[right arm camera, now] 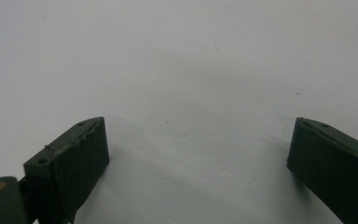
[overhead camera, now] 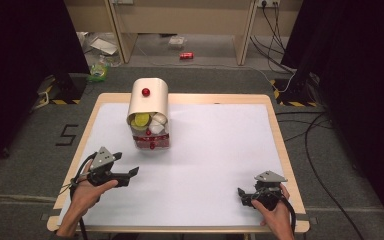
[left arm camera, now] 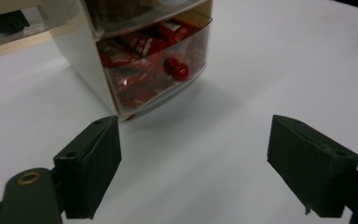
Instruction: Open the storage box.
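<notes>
Jaws of the left gripper [left arm camera: 193, 158] stand apart, empty, facing the drawer box [overhead camera: 149, 117] near the tabletop's [overhead camera: 220, 165] far edge. Right gripper [overhead camera: 243, 196], near corner, gapes empty.

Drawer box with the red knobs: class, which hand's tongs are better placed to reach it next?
Left. The left tongs are open, pointing toward the drawer box; the right tongs sit at the table's far corner.

Both grippers are black-bodied; the left gripper [overhead camera: 130, 173] and right gripper [overhead camera: 240, 194] each carry a grey three-cornered top plate. Jaw pads are dark, blocky, with small screw holes; a brass-ringed hole sits beside each. Black cables trail from both; forearms are bare.
</notes>
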`<state>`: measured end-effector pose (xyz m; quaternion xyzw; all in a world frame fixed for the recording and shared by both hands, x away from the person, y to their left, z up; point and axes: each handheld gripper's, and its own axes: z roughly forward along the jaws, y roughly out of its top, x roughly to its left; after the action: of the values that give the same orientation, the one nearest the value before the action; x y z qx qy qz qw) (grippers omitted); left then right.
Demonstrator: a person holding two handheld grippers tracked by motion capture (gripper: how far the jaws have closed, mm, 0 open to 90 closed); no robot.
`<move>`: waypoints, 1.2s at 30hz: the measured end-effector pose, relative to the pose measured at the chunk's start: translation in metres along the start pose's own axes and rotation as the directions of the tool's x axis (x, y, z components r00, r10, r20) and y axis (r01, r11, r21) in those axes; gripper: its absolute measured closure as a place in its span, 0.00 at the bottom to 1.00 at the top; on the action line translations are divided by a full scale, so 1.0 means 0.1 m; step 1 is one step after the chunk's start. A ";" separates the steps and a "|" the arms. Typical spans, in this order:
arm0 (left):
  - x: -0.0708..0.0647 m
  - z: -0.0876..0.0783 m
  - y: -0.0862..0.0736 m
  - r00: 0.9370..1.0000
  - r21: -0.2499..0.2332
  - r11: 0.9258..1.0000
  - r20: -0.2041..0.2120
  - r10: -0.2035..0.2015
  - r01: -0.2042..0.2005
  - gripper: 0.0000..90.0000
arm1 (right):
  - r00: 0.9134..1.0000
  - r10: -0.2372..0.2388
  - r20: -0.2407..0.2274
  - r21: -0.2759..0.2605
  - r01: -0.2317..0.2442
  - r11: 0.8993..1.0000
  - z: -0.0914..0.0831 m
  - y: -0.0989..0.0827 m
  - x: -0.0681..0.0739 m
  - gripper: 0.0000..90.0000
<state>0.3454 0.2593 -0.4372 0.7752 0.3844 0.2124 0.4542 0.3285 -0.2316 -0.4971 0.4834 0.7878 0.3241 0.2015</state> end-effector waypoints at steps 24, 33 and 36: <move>-0.07 0.00 0.49 0.998 -0.068 0.996 0.028 0.059 -0.057 0.26 | 1.000 -0.001 0.001 0.000 0.001 1.000 0.00 0.00 0.00 0.06; -0.08 0.05 0.66 0.996 -0.074 0.993 0.018 0.090 -0.089 0.29 | 1.000 0.000 0.000 0.000 0.000 1.000 0.00 0.00 0.00 0.06; -0.10 0.08 0.74 0.994 -0.080 0.991 0.015 0.104 -0.103 0.30 | 1.000 -0.001 0.000 -0.001 0.001 1.000 0.00 0.00 0.00 0.06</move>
<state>0.3741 0.2258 -0.3770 0.7774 0.3305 0.2435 0.4766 0.3286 -0.2317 -0.4972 0.4830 0.7879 0.3242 0.2021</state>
